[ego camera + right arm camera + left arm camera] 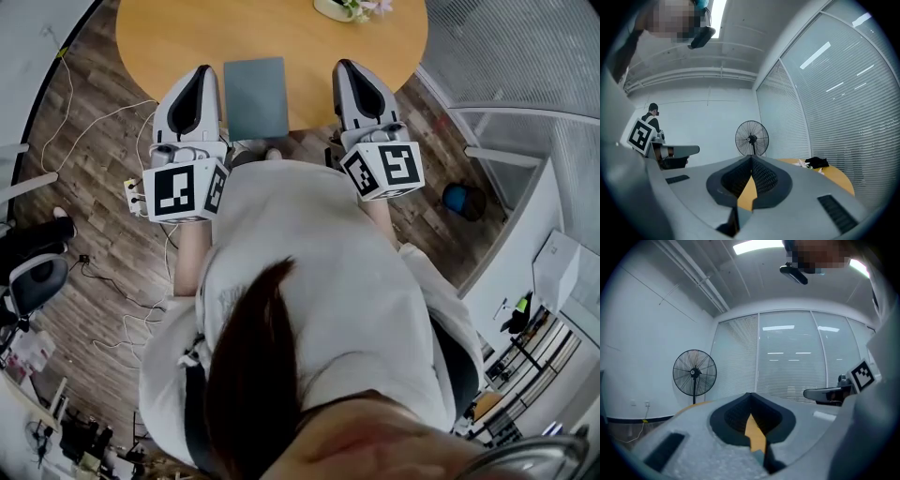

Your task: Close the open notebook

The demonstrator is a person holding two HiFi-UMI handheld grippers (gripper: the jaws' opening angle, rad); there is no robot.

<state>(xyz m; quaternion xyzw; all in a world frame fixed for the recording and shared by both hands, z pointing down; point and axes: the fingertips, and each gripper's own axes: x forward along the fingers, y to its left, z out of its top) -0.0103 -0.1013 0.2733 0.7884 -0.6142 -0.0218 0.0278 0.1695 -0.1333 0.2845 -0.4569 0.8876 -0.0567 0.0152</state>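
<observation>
Only the head view shows the shut notebook (255, 97) between left gripper (200, 73) and right gripper (344, 67); their own views show jaws closed, empty.

We are in an office room. We see tall glass walls with blinds (797, 357), long lights (757, 245) on the ceiling and a standing fan (694, 372). There is a round wooden table (187, 37), a wood floor (84, 197) with cables (103, 117) and a black chair (33, 281).
</observation>
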